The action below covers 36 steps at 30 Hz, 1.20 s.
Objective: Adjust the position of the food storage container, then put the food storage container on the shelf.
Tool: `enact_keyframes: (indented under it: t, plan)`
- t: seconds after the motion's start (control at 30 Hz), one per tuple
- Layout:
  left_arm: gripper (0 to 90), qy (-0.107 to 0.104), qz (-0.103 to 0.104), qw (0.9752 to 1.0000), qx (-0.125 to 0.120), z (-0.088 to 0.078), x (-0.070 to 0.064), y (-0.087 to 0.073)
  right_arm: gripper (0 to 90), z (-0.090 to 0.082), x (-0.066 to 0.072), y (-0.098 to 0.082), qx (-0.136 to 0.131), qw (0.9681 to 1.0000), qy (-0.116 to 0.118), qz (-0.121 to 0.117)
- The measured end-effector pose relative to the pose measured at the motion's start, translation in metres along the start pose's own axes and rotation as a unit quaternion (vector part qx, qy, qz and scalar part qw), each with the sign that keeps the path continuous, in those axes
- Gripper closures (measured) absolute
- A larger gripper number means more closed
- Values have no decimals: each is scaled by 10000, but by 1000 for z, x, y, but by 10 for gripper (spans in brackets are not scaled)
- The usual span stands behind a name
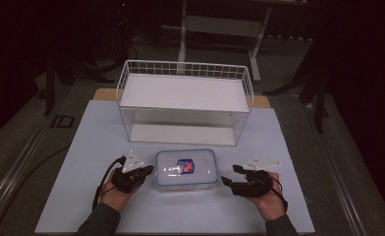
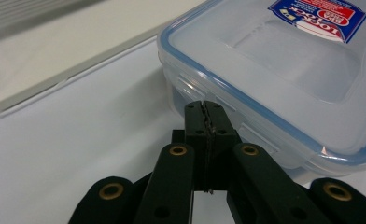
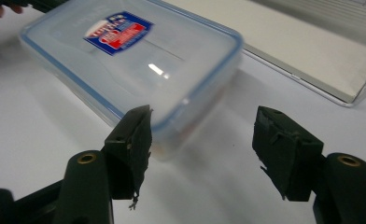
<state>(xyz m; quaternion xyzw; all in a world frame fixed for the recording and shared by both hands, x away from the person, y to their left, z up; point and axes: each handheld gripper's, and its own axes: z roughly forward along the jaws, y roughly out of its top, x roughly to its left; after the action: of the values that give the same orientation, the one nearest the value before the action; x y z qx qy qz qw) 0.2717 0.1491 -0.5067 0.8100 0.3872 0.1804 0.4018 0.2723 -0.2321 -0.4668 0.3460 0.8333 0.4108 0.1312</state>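
Observation:
A clear plastic box point(image 1: 186, 169) with a blue-rimmed lid and a red and blue label lies flat on the white mat, between my two grippers. My left gripper point(image 1: 150, 170) is shut with nothing in it. In the left gripper view its joined tips point(image 2: 204, 109) sit right at the box point(image 2: 274, 70), against the latch flap on its short side. My right gripper point(image 1: 231, 174) is open at the box's right end. In the right gripper view the corner of the box point(image 3: 125, 60) lies just ahead of the left jaw of the right gripper point(image 3: 203, 120), apart from both jaws.
A white wire shelf basket point(image 1: 183, 66) with two levels stands behind the box; its lower board point(image 3: 321, 60) lies close beyond the box. The white mat point(image 1: 82, 147) has free room to the left, right and front. The surroundings are dark floor and table legs.

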Motion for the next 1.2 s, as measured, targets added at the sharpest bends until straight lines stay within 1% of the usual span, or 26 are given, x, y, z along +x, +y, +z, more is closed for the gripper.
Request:
enact_keyframes:
  t: [0.07,0.1,0.17,0.2,0.3,0.33,0.37,0.47,0.5,0.53,0.57,0.6,0.67,0.7,0.73,0.77,0.8,0.83,0.87,0.9,0.97,1.03,1.07,1.1,1.17,1.2]
  plan:
    - [895,5,-68,10000,-42,7,-2,4,369,0,-1,-1,-16,10000,-9,28]
    - [895,-29,-147,9999,-82,10,-2,5,369,-1,-2,-1,-27,10000,-3,43]
    - [888,-5,-237,9997,-76,13,-1,5,370,-2,-3,-2,-44,9999,-3,93]
    - [866,-4,-253,9997,-57,13,0,5,372,-2,-4,-2,-58,9999,1,112]
    - [813,7,-248,9997,-50,12,1,4,382,-4,-5,-3,-112,9997,35,191]
    - [798,32,-256,9996,-91,8,2,4,382,-4,-6,-3,-149,9996,56,234]
    - [786,22,-296,9994,-161,3,3,4,385,-4,-7,-4,-155,9996,53,244]
    - [712,-82,-420,9987,-287,-6,6,4,401,-4,-7,-4,-163,9994,74,297]
    - [689,-187,-495,9979,-374,-12,8,4,402,-4,-7,-4,-169,9993,83,310]
    - [650,-204,-528,9975,-422,-14,8,4,403,-3,-8,-4,-188,9992,104,327]
    - [635,-204,-528,9975,-422,-14,8,4,403,-3,-8,-4,-190,9992,105,331]
    - [616,-214,-597,9967,-513,-19,10,5,405,-3,-8,-4,-194,9992,104,337]
    - [576,-213,-739,9950,-630,-23,12,5,412,-2,-9,-4,-190,9991,115,366]
    - [555,-213,-739,9950,-630,-23,12,5,412,-2,-9,-4,-190,9991,115,366]
    - [555,-219,-822,9942,-658,-26,14,6,422,-1,-9,-4,-177,9991,107,363]
    - [530,-231,-882,9935,-688,-26,14,6,431,0,-9,-4,-161,9991,78,382]
    - [512,-256,-969,9921,-748,-28,15,7,429,1,-9,-3,-173,9990,75,414]
    - [501,-282,-1008,9914,-791,-29,15,7,428,2,-8,-2,-180,9989,79,436]
    - [482,-324,-1034,9909,-804,-30,15,8,422,3,-9,-1,-221,9985,116,481]
    - [463,-408,-1089,9897,-837,-30,15,9,414,4,-9,0,-248,9983,134,518]
    - [434,-510,-1115,9888,-848,-28,13,11,394,9,-9,2,-289,9976,174,608]
    - [403,-534,-1086,9897,-766,-25,10,14,370,14,-10,4,-285,9969,237,701]
    - [387,-562,-1092,9897,-738,-23,9,15,365,18,-11,5,-272,9964,287,751]
    - [380,-636,-1133,9890,-711,-19,7,17,364,20,-12,6,-240,9961,320,792]
    - [347,-704,-1141,9890,-629,-14,4,19,352,24,-14,6,-193,9952,375,878]
    - [337,-740,-1151,9888,-590,-11,3,21,340,26,-16,6,-165,9941,419,984]
